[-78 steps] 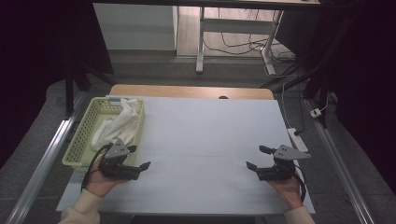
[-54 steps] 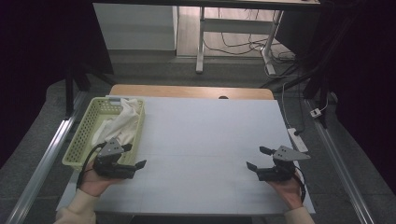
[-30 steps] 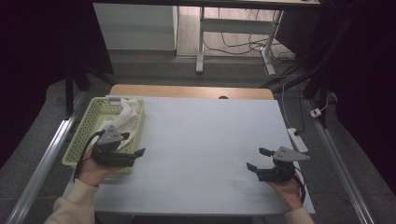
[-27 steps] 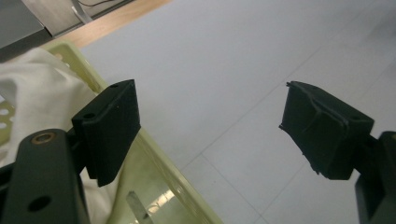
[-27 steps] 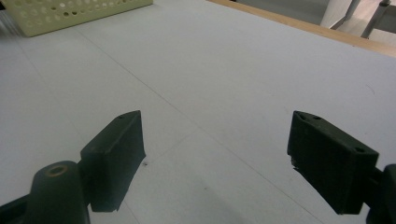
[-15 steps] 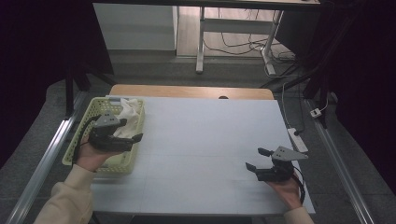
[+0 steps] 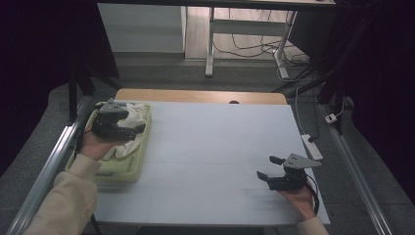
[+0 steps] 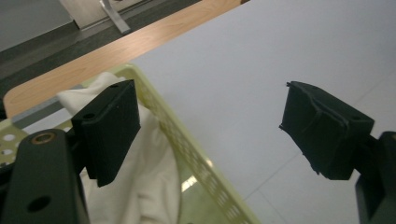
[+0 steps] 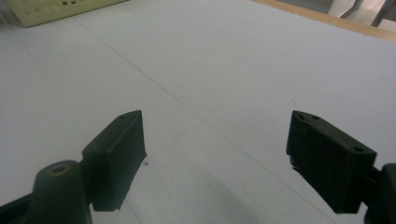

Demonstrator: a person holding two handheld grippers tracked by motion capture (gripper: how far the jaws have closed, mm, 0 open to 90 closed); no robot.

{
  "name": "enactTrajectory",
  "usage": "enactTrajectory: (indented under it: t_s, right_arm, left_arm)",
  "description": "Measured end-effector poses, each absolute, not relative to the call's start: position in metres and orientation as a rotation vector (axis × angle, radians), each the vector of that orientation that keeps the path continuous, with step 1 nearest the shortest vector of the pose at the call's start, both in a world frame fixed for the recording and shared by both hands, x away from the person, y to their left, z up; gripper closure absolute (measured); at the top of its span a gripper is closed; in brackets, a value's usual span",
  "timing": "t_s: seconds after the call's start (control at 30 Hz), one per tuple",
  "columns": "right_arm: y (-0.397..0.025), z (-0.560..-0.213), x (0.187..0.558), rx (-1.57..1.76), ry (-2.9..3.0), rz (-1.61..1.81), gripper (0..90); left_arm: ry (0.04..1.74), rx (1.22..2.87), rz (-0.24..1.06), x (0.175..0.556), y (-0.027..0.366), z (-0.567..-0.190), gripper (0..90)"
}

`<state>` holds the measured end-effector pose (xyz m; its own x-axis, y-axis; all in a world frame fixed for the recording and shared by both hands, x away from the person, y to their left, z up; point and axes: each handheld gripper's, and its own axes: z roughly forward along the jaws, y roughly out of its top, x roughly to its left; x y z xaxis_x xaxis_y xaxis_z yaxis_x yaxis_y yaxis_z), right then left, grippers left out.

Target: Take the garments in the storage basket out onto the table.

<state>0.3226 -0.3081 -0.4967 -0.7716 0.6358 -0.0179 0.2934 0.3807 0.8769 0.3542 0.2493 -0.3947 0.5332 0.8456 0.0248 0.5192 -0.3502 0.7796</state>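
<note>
Crumpled and white, the cloth [image 7: 128, 128] lies heaped in the basket [image 7: 128, 169]; left gripper [image 7: 128, 123] hovers above, jaws apart. Right gripper [image 7: 268, 167] gapes too.

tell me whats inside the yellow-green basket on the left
A crumpled white cloth lies in the basket, reaching its far corner. The left gripper hangs open above it, one jaw over the cloth. Whatever lies under the cloth and hand is covered.
</note>
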Motion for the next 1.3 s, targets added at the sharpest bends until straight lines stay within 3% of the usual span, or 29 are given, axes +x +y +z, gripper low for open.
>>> enactTrajectory:
  t_s: [0.67, 1.3]
  right_arm:
    - [-0.306, -0.502, 0.325, 0.826, 2.325, 1.328, 19.7]
    - [-0.305, -0.505, 0.327, 0.837, 2.343, 1.311, 19.6]
  left_arm:
    - [1.218, 2.043, 0.58, 0.393, 0.281, -0.402, 19.5]
    - [1.313, 2.125, 0.486, 0.418, 0.29, -0.439, 18.0]
